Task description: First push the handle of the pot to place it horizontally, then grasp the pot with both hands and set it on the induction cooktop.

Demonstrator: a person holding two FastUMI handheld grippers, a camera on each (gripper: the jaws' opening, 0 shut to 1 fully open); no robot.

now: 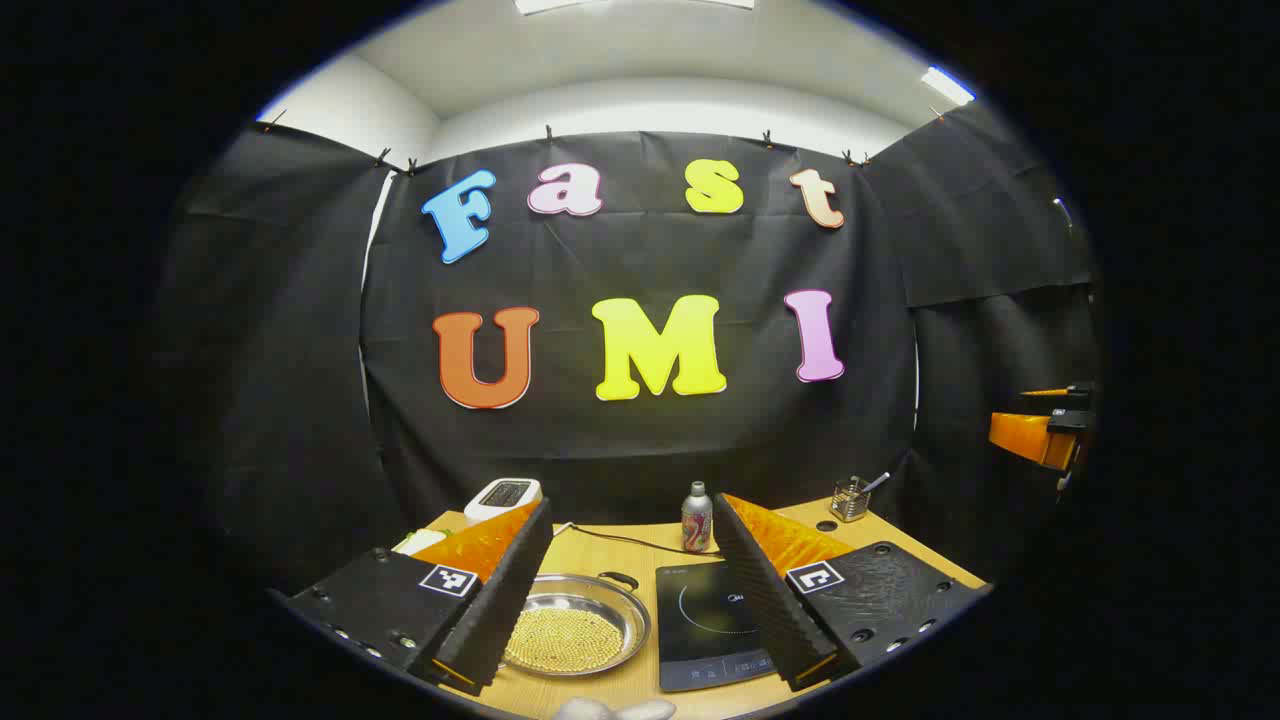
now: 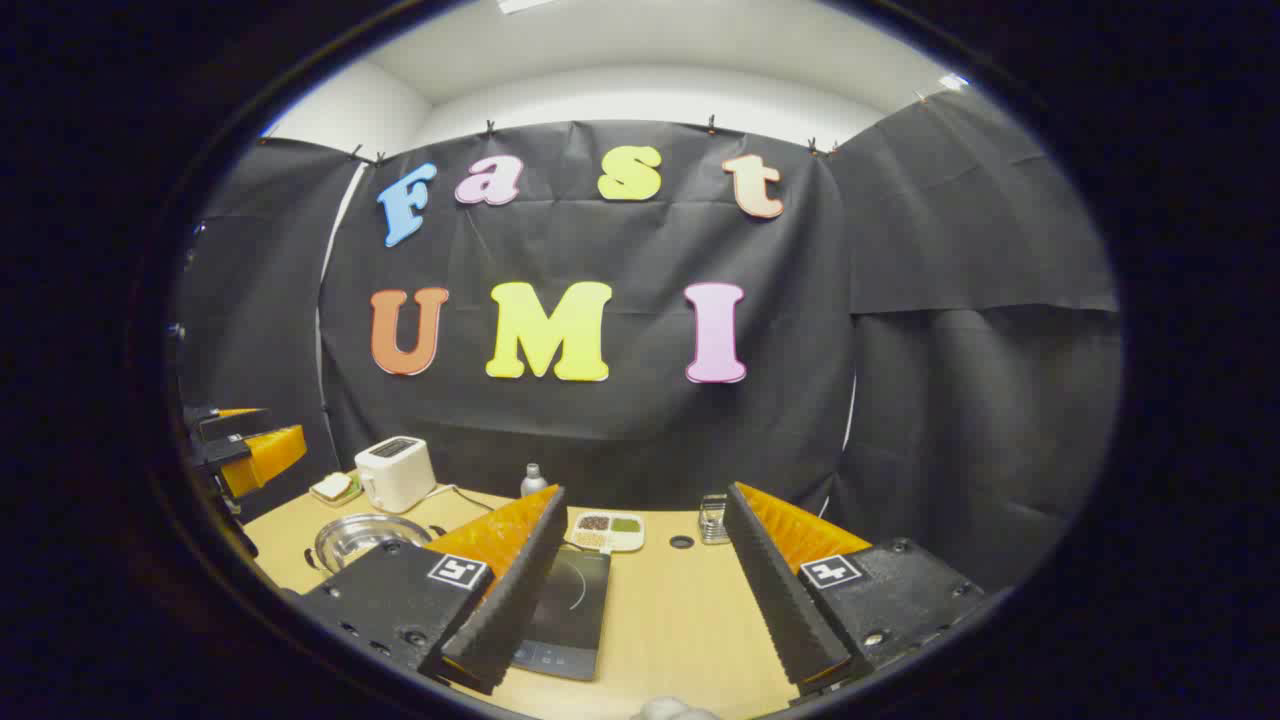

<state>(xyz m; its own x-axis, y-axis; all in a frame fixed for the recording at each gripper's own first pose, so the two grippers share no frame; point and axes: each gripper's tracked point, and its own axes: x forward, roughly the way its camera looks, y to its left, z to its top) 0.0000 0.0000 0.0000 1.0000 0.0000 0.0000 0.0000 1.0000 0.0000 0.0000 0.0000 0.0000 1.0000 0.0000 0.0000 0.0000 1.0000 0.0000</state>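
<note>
Left gripper view: cam held above near table (image 1: 620,690) edge, facing back wall, slightly down. Own fingers at 7 and 5 o'clock; pot (image 1: 575,625) and induction cooktop (image 1: 715,625) close, at 6 o'clock betw. them.

Right gripper view: similar height, same heading, further right; cooktop (image 2: 565,610) at 6–7 o'clock, pot (image 2: 365,540) out at 8 o'clock.

Shared: table, pot, cooktop, toaster (image 2: 395,473), bottle (image 1: 696,518), back wall.

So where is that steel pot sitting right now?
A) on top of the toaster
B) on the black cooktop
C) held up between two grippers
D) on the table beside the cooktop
D: the pot rests on the table beside the cooktop.
</note>
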